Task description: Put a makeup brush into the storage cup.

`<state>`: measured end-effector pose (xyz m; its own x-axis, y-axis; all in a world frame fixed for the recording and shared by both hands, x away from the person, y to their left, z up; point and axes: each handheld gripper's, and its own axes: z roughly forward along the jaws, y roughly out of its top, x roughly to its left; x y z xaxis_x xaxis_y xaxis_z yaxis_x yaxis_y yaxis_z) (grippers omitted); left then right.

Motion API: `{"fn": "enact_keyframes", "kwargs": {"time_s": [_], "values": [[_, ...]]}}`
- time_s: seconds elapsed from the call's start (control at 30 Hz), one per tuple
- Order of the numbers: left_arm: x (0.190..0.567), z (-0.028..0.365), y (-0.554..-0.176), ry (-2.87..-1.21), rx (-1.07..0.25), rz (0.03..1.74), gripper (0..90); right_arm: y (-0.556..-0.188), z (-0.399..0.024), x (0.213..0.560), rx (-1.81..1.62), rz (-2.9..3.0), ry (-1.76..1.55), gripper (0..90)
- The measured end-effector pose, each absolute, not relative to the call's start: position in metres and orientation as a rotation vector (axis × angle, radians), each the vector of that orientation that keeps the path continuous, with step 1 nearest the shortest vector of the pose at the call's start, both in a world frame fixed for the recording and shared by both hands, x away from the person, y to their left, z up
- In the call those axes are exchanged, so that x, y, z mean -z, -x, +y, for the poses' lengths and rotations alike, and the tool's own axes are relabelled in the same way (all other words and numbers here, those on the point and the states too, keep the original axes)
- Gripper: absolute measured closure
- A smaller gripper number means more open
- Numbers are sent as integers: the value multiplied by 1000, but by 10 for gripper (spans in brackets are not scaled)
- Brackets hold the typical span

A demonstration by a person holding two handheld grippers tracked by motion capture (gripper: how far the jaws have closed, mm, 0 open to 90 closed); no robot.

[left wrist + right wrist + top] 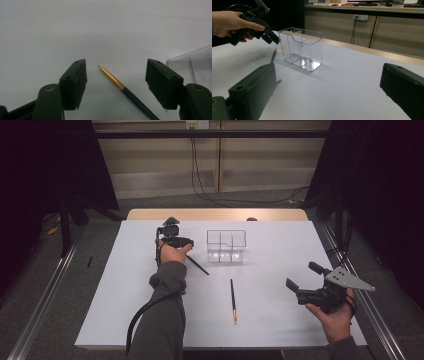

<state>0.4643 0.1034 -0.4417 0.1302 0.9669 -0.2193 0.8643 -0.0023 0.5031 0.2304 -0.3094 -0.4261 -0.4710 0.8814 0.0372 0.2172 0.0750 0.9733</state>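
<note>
A dark green pencil point(130, 93) with a gold tip lies flat on the white table, its tip between the wide-apart jaws of my left gripper point(116, 63). From above, the left gripper point(175, 239) hovers just left of a clear plastic organizer point(226, 245), and the pencil point(198, 265) runs out from under the hand. A second dark pencil point(233, 300) lies mid-table, its gold end toward the front edge. My right gripper point(304, 276) is held open above the table's right side with nothing in it. It looks at the organizer point(300, 48) and the left gripper point(271, 38).
The white table top point(280, 320) ends in a wooden strip point(215, 214) at the far edge. Metal rails point(40, 295) run along both sides on the floor. Cables point(200, 185) hang beyond the table. The organizer's compartments hold nothing.
</note>
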Motion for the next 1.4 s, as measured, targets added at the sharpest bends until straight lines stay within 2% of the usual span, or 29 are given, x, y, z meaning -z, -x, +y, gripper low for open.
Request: {"fn": "enact_keyframes", "kwargs": {"time_s": [0.57,1.03,1.4], "values": [[451,97,-461,-1880,-224,1824,460,-230,-310,426,-1434,1760,-1088,1],[454,92,-463,-1810,-126,1907,605,-231,-311,425,-1431,1764,-1079,1],[456,86,-465,-1791,-77,1951,660,-231,-311,426,-1432,1762,-1080,1]]}}
